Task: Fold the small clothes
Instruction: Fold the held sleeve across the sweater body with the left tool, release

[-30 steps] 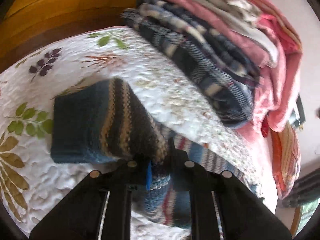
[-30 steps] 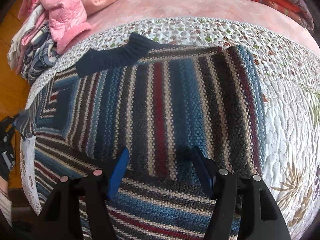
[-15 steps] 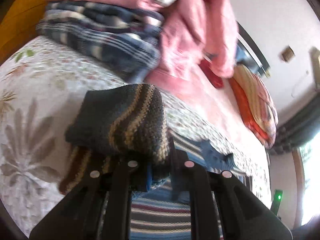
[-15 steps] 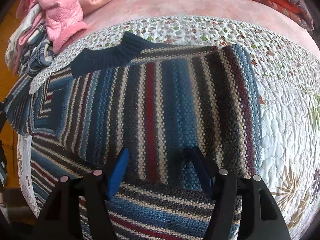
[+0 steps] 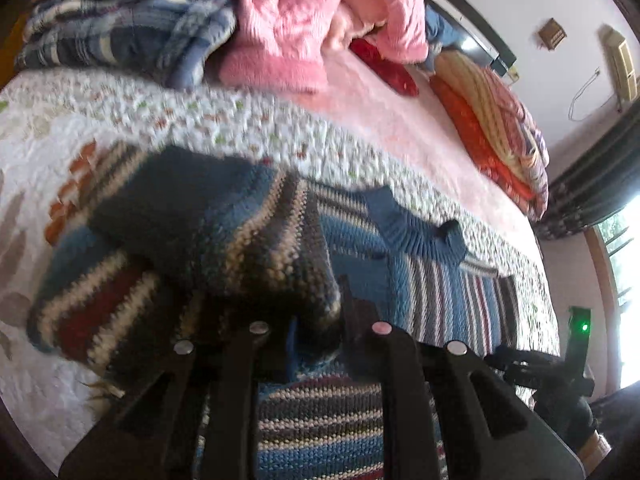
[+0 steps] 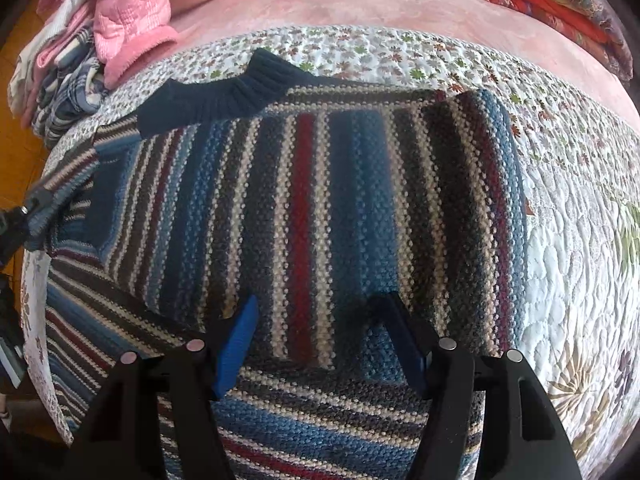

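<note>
Left wrist view: the left gripper [image 5: 316,322] has its jaws clenched on the sleeve [image 5: 192,248] of the striped blue, red and cream knitted sweater [image 6: 320,216], which is lifted ahead of the jaws over the sweater body. Beyond the jaws lies the pile of folded plaid and pink garments [image 5: 224,28]. Right wrist view: the right gripper [image 6: 320,340] has its jaws released, straddling the sweater body, which lies flat on the white floral quilted bedspread [image 6: 576,216]; contact cannot be confirmed. The dark ribbed collar [image 6: 228,92] sits ahead and left of the jaws. Assessment: right side appears folded in; left sleeve fold in progress; lengthwise fold and stacking remain.
</note>
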